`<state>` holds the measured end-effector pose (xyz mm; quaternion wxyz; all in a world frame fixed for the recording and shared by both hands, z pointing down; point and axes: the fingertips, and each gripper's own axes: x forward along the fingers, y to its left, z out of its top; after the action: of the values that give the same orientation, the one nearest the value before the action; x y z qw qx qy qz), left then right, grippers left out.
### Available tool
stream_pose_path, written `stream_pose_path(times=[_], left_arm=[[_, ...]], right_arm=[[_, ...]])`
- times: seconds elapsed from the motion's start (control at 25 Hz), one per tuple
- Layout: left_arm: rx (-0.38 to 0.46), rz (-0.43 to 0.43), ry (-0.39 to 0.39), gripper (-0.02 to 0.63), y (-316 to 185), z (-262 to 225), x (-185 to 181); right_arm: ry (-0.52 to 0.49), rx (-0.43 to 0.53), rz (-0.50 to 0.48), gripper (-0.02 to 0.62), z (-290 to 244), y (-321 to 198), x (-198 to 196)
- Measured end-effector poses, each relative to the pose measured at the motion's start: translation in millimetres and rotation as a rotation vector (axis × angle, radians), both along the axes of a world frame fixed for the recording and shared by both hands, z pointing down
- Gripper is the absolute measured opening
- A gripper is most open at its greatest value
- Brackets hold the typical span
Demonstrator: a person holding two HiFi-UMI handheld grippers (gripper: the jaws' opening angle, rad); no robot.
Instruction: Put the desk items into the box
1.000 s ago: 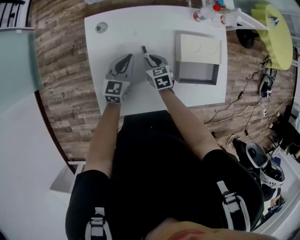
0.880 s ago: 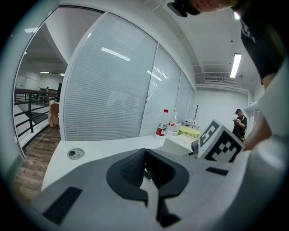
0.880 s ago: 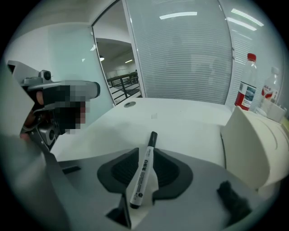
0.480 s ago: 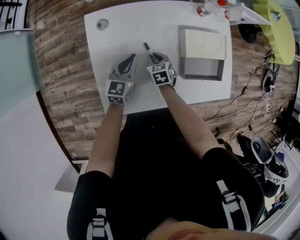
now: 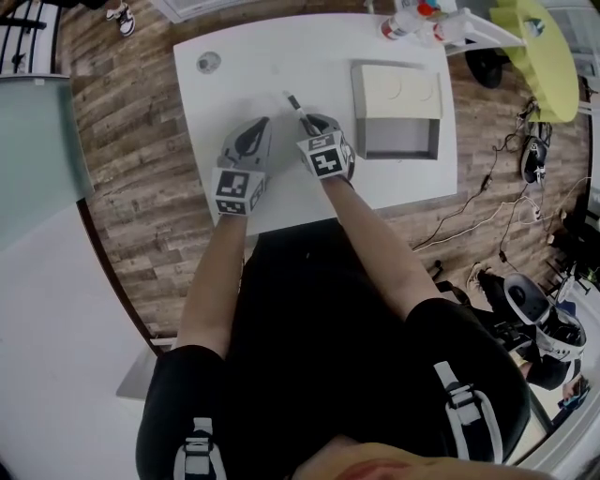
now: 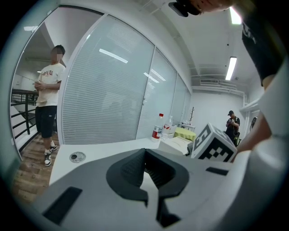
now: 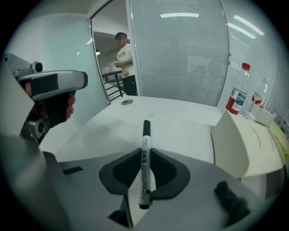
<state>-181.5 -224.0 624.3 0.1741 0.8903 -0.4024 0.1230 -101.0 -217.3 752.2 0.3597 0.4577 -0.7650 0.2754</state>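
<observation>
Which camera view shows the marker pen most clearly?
The right gripper view: the marker lies close and large, clamped between the jaws of the right gripper, black cap pointing forward. The head view shows it only as a thin stick ahead of that gripper. The left gripper view does not show it.

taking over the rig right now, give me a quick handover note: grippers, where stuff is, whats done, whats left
Left gripper: jaws together, nothing between them, over the white table.
Right gripper: shut on the marker, whose capped end points forward over the table.
Box: on the table just right of the right gripper, with its lid folded back. The part of the inside that shows looks empty.
Bottles: at the far corner, beyond the box.
Done: marker gripped.
Left: probably carry the marker right, over the open box, and release it inside.
</observation>
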Motion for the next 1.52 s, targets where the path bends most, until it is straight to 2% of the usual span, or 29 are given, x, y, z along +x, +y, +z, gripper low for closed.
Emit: stream_pose_path(times=[0.52,0.92,1.2,1.52], left_arm=[[0.058,0.081,0.034,0.012,11.9,-52.6,11.4],[0.109,0.165,0.057,0.012,19.8,-85.6,32.8],[0.135,0.206,0.058,0.012,26.0,-100.9,64.0],[0.140,0.222,0.039,0.012,30.9,-98.1,113.7]], right_arm=[[-0.003,0.099,0.025,0.071,-85.6,6.8,4.3],[-0.014,0.172,0.081,0.071,-142.0,26.6,20.8],[-0.024,0.209,0.110,0.071,-165.1,37.4,51.8],[-0.065,0.220,0.117,0.071,-167.2,37.2,99.5]])
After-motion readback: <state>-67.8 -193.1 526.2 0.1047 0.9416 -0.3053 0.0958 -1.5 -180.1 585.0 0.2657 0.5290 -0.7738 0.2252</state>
